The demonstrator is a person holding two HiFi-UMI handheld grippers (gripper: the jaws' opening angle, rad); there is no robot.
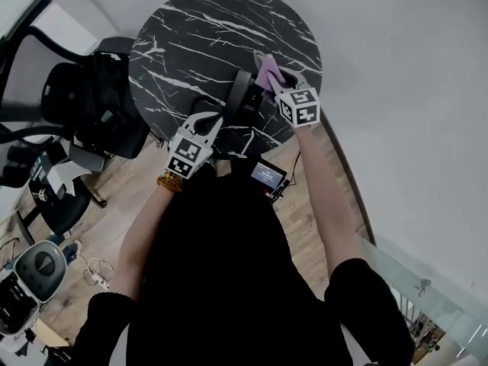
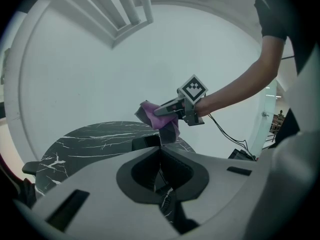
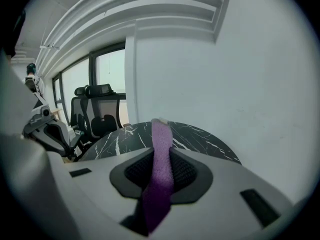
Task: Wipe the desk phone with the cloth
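Cloth (image 1: 268, 72) in play, purple and bunched, and we see it pinched in the right gripper (image 1: 276, 82) over the far side of the round black marble table (image 1: 206, 29). In the right gripper view the jaws are closed on it: the strip of cloth (image 3: 162, 174) runs straight up between them and pokes out past the tips, with the white-veined tabletop (image 3: 200, 136) beyond.

Over to the desk phone (image 1: 242, 97), a dark shape sitting on the table near its front edge, between the two grippers. The cloth is right at its far right end (from above we cannot tell whether it touches).

The left gripper (image 1: 207, 120) sits at the phone's near left side. In its own view the jaws (image 2: 160, 148) are together at the tips with nothing between them, and just past them we catch a dark block of the phone (image 2: 146, 141). Above that, the right gripper (image 2: 167, 109) comes in from the right with the cloth (image 2: 157, 116) hanging from it over the phone.

Off the table we have black office chairs (image 1: 84, 97) at the left, a wooden floor (image 1: 114, 197), and a small lit screen (image 1: 268, 175) just below the table's edge.
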